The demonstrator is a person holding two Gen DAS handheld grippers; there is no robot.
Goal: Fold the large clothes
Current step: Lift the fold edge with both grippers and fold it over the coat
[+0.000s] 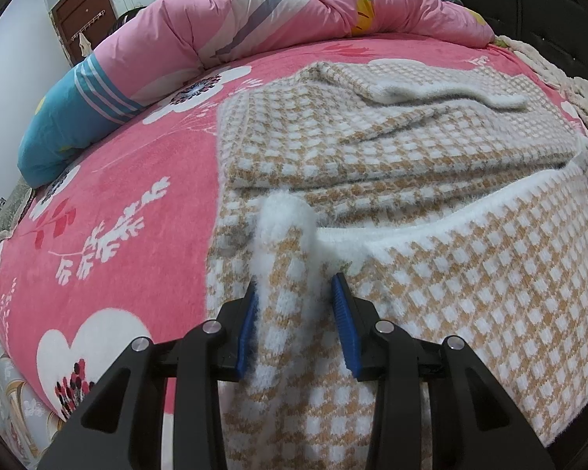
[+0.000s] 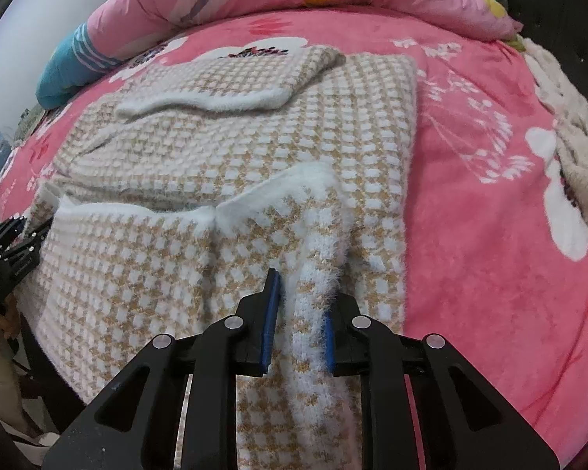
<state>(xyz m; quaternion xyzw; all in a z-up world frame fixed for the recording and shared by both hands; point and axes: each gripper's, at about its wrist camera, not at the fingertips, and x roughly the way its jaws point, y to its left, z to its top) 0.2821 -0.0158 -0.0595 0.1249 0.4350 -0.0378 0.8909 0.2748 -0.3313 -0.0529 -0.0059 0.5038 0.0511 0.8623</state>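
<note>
- While the fuzzy tan-and-white checked knit sweater [image 1: 392, 145] lies half folded on the pink floral bedspread [image 1: 129, 203], left gripper [image 1: 296, 293] and right gripper [image 2: 300, 293] each pinch its hem.
- Uneven lifting may skew the fold (fuzzy knit slips easily).

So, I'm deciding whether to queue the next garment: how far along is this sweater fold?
Done: both sleeves lie folded across the checked sweater on the pink bed sheet. In hand: the left gripper and right gripper each pinch a bunch of the near hem. Left: carrying that hem over toward the far end, then flattening.
</note>
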